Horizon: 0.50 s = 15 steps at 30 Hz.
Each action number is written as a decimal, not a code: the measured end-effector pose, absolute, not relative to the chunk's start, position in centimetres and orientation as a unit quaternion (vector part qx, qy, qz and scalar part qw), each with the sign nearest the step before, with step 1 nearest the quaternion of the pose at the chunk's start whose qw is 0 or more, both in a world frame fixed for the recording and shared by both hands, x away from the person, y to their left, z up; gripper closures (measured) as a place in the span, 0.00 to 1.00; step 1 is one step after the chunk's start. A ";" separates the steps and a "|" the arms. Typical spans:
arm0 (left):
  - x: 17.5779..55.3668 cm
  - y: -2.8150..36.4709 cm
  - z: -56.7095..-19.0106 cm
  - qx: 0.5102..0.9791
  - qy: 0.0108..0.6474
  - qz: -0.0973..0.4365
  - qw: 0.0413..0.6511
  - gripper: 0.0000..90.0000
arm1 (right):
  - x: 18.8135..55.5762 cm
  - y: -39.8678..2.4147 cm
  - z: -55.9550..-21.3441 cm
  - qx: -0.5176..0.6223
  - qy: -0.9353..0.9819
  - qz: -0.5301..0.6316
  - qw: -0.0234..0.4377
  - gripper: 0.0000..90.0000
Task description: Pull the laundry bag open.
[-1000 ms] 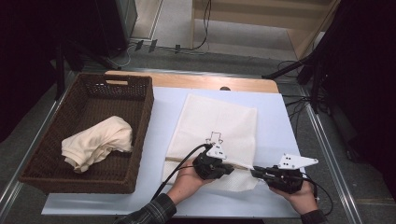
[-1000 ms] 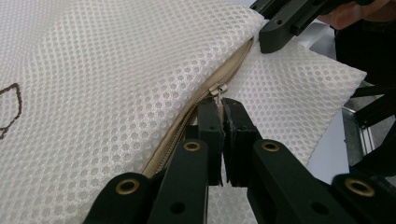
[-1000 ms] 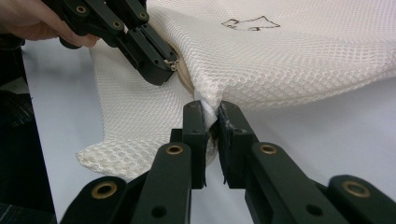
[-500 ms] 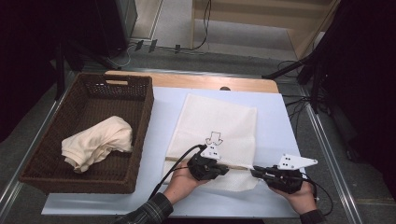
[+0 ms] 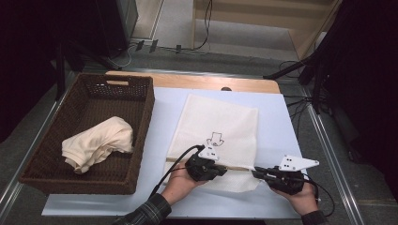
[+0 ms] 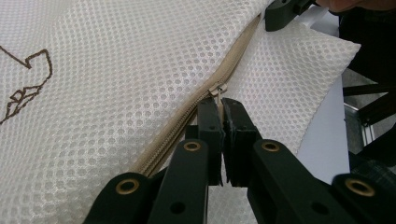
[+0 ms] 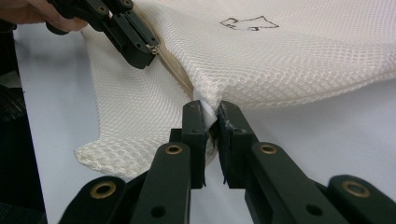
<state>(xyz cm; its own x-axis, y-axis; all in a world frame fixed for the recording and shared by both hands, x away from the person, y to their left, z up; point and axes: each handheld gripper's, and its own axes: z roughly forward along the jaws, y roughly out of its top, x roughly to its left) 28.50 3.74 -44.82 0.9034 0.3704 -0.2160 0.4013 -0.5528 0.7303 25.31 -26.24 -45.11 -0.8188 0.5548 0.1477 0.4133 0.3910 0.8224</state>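
Far to the left of both hand-held grippers, a brown wicker basket (image 5: 89, 140) sits on the desk (image 5: 159, 117) with a crumpled cream cloth (image 5: 98, 147) inside it. To its right a white mesh laundry bag (image 5: 220, 126) lies flat on the desk, a small dark outline drawing (image 5: 215, 139) printed on it just beyond the left hand-held gripper (image 5: 223, 169). That gripper rests on the near part of the bag, its jaws pinched together on the metal zipper pull (image 6: 217, 90) of the tan zipper (image 6: 196, 105) that runs across the bag. Following the zipper rightward, the right hand-held gripper (image 5: 256, 173) sits at the bag's near right edge, well apart from the left one, jaws nearly together and clamping a bunched fold of mesh at the zipper's end, lifting it slightly off the desk.
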 end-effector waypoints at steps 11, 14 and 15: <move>28.5 4.6 -44.7 0.881 0.225 -0.015 0.415 0.97 | 25.3 -26.4 -45.1 0.291 0.830 0.470 0.074 0.92; 28.4 4.9 -44.7 0.882 0.226 -0.012 0.412 0.97 | 25.3 -26.4 -45.1 0.292 0.829 0.471 0.070 0.92; 28.4 4.9 -44.7 0.882 0.226 -0.012 0.412 0.97 | 25.3 -26.4 -45.2 0.292 0.829 0.472 0.069 0.92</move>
<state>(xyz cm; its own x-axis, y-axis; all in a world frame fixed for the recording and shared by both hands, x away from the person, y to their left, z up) 28.41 4.93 -44.74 0.8974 0.3891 -0.2079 0.4090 -0.5575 0.7224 25.33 -26.39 -45.16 -0.8194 0.5501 0.1612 0.4197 0.3842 0.8223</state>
